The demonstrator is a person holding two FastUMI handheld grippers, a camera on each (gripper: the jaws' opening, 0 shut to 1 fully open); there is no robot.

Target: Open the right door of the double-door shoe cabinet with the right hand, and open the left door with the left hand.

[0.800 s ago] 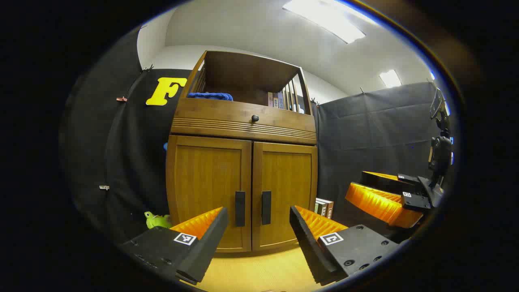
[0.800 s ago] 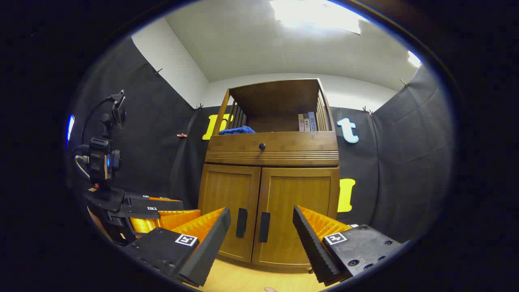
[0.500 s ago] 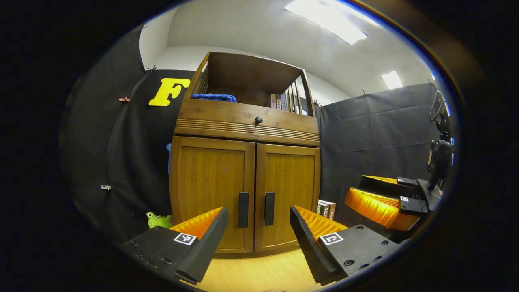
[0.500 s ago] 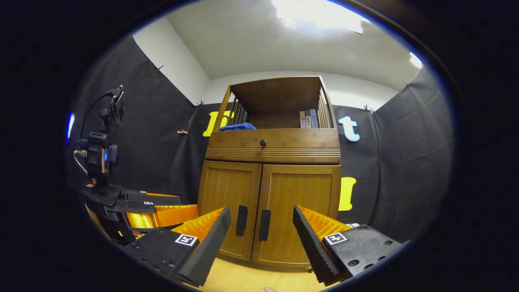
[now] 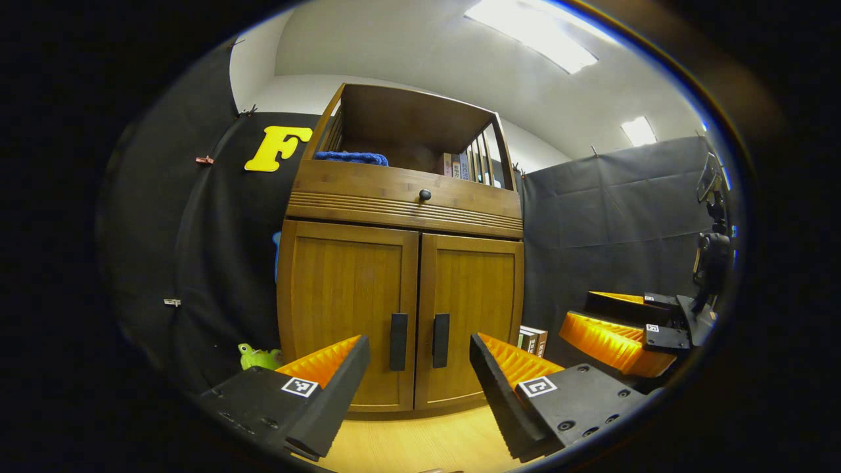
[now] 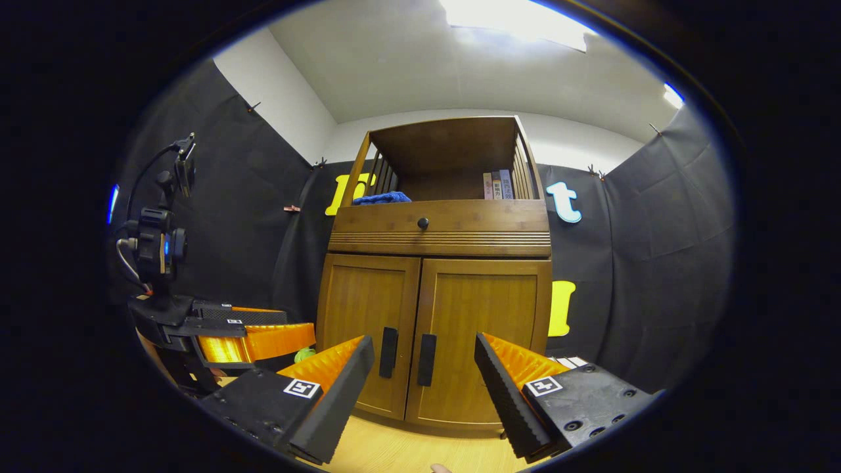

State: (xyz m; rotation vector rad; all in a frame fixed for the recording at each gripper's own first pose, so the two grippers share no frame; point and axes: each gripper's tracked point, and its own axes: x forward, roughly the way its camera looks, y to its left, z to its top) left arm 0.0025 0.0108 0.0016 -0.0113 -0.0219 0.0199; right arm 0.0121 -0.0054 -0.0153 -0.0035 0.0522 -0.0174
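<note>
A wooden shoe cabinet (image 5: 401, 210) (image 6: 437, 243) stands ahead with both doors closed. Its left door (image 5: 345, 309) (image 6: 364, 328) carries a dark vertical handle (image 5: 398, 332) (image 6: 388, 352), and its right door (image 5: 473, 309) (image 6: 483, 335) carries a matching handle (image 5: 441, 331) (image 6: 426, 359). My left gripper (image 5: 419, 374) is open, some way short of the doors, with both handles framed between its fingers. My right gripper (image 6: 424, 378) is open too, also at a distance from the cabinet. In the left gripper view the right gripper (image 5: 617, 328) hovers at the right; in the right gripper view the left gripper (image 6: 243, 332) hovers at the left.
A drawer with a round knob (image 5: 424, 194) sits above the doors, under an open shelf holding a blue cloth (image 5: 348, 157) and books (image 5: 460, 165). A green toy (image 5: 257, 358) lies left of the cabinet, more books (image 5: 532, 338) right of it. Wooden floor (image 5: 420, 440) lies in front.
Both grippers have crept a little closer to the cabinet, which looks slightly larger and shifted in both views. Both stay open and the doors stay closed.
</note>
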